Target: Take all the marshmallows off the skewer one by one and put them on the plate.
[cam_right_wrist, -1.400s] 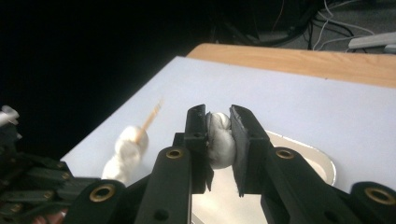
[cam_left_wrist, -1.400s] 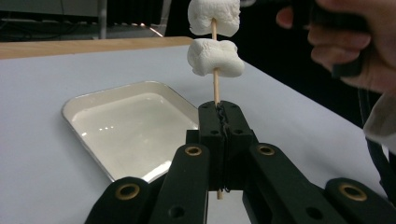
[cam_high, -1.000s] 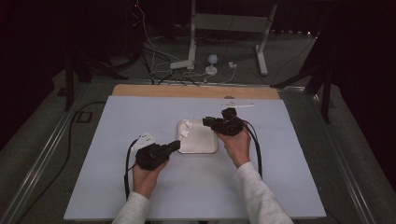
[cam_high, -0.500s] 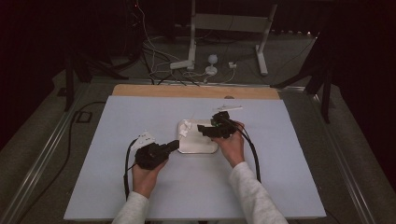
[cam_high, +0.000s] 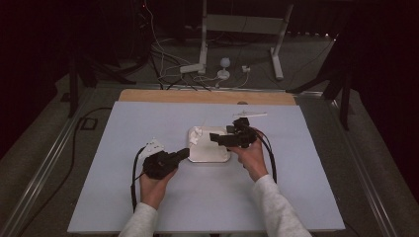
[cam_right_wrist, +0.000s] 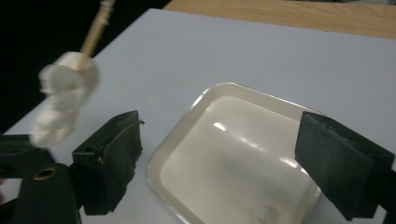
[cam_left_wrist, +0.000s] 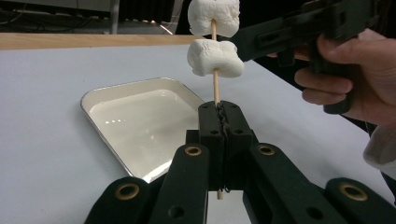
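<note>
The left gripper has its jaws pressed tight together on a thin wooden stick. The stick stands almost straight up, and two white marshmallows sit on it, one above the other. In the high view the left gripper is at about 7 o'clock from the white tray, and the marshmallows hang over the tray's left edge, at 9 o'clock.

The right gripper has just been opening its jaws. They are spread wide now, with nothing between them — just the empty tray far below. In its own view the marshmallows are off at 10 o'clock, next to the left jaw but not inside the gap. In the high view the right gripper sits over the tray, pointing toward 9 o'clock, at the marshmallows. One thin white thing lies on the table at 1 o'clock from the tray; I cannot tell what it is.

The job looks like putting marshmallows on the stick or sliding them along it. To do this step well, the left gripper should hold the stick very still and straight. The right gripper should come in slowly from the side until a marshmallow is right in the middle of the gap — then close softly. Marshmallows squash and tear if you pinch hard. Push or pull along the stick, not sideways, so the stick does not bend or snap.
</note>
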`<move>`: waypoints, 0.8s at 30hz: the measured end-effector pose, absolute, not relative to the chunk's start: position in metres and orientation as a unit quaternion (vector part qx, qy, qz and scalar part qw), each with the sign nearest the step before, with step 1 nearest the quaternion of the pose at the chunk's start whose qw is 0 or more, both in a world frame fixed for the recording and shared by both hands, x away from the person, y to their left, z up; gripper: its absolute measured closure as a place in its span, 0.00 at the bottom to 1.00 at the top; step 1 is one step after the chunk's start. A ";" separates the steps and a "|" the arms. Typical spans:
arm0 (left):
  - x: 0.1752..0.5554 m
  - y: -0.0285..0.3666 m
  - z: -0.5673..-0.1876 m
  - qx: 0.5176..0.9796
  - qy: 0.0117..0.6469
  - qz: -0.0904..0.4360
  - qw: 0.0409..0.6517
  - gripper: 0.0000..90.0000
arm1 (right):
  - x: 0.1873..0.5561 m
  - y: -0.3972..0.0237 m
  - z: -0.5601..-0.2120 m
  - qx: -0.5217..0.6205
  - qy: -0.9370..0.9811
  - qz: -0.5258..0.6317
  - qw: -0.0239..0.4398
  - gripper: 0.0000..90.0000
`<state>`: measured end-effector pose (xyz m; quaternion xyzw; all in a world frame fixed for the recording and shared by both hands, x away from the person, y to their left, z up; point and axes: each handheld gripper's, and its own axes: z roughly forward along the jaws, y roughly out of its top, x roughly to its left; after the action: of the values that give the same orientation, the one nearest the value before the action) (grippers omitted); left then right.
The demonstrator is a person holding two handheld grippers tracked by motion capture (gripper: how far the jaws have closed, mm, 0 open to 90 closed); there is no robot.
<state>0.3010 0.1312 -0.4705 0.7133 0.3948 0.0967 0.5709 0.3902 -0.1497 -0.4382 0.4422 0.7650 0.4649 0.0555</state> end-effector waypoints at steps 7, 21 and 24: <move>0.302 0.131 -0.472 0.714 0.397 0.099 0.568 1.00 | 0.383 -0.145 -0.430 0.424 0.764 0.485 0.038 0.16; 0.301 0.128 -0.472 0.716 0.391 0.097 0.570 1.00 | 0.379 -0.121 -0.422 0.381 0.770 0.512 -0.028 0.45; 0.301 0.128 -0.472 0.716 0.391 0.098 0.570 1.00 | 0.381 -0.117 -0.424 0.379 0.770 0.511 -0.043 0.59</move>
<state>0.3005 0.1278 -0.4723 0.7163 0.3906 0.0976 0.5700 0.3805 -0.1174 -0.4237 0.3786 0.7705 0.5110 -0.0429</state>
